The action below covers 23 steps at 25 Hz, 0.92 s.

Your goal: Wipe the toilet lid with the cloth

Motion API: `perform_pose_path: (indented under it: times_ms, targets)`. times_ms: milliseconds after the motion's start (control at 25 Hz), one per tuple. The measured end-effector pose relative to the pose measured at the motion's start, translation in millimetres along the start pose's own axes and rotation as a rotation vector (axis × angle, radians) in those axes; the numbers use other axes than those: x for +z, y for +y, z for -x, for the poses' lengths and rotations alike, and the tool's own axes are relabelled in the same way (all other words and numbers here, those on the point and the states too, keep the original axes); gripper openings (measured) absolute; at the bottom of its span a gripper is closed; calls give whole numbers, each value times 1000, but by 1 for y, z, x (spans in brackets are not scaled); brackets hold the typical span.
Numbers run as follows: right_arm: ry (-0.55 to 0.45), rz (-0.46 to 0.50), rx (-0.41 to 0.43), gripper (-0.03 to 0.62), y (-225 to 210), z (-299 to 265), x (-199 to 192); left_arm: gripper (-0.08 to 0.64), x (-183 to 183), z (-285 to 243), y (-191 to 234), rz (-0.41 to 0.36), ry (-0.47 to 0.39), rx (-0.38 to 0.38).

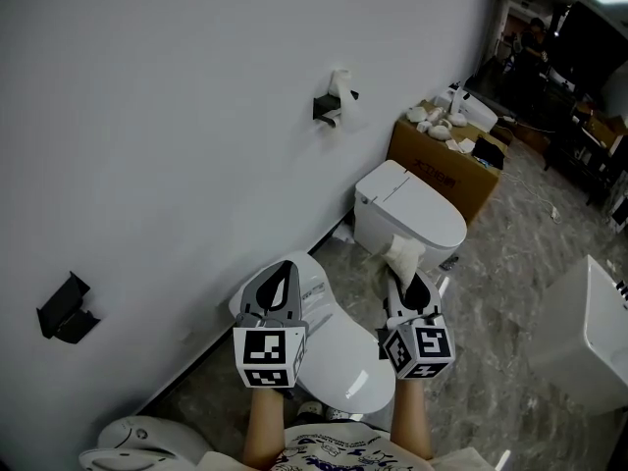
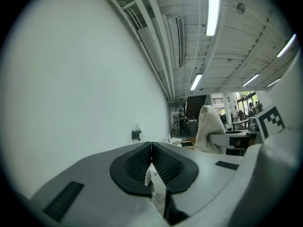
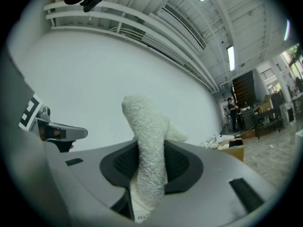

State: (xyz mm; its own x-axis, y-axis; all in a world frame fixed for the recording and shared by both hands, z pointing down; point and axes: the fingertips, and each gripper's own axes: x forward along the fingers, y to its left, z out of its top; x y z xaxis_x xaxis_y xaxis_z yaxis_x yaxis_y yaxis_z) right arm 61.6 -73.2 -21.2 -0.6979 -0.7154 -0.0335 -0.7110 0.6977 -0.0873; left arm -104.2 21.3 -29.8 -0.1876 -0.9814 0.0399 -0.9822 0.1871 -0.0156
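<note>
Right gripper point(image 1: 411, 283): jaws clamped on the white terry cloth point(image 3: 147, 141), a fluffy folded wad sticking up well past the tips. Left gripper point(image 2: 151, 146): jaws closed tip to tip, nothing in them. I take the target to be the glossy white oval toilet lid point(image 1: 343, 361) directly under both grippers: closed, smooth hard plastic, gently domed. Key relation: both gripper views face the plain white wall point(image 1: 177, 116) and the ceiling, so the jaws point away from the lid, which lies below and nearer than the tips. Lid long axis runs from the wall at far left out to near right. Right gripper is over its right edge, so that one tips down, cloth end leading. Second white toilet point(image 1: 412, 214) is further right, well apart
</note>
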Motion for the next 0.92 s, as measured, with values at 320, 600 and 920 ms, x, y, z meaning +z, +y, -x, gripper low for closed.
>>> perform_pose_path:
  times_ms: [320,600,920]
  targets:
    - [1,10,-11,121,-3,6,1,5,-1,2,-7,-4,1,-24]
    - [4,0,-34,121,-10,11,-2,5,-2,4,-8,-8,7,-33]
    - [13,4,-39,121,-9,10,-5,5,-7,2,-7,2,19,-30]
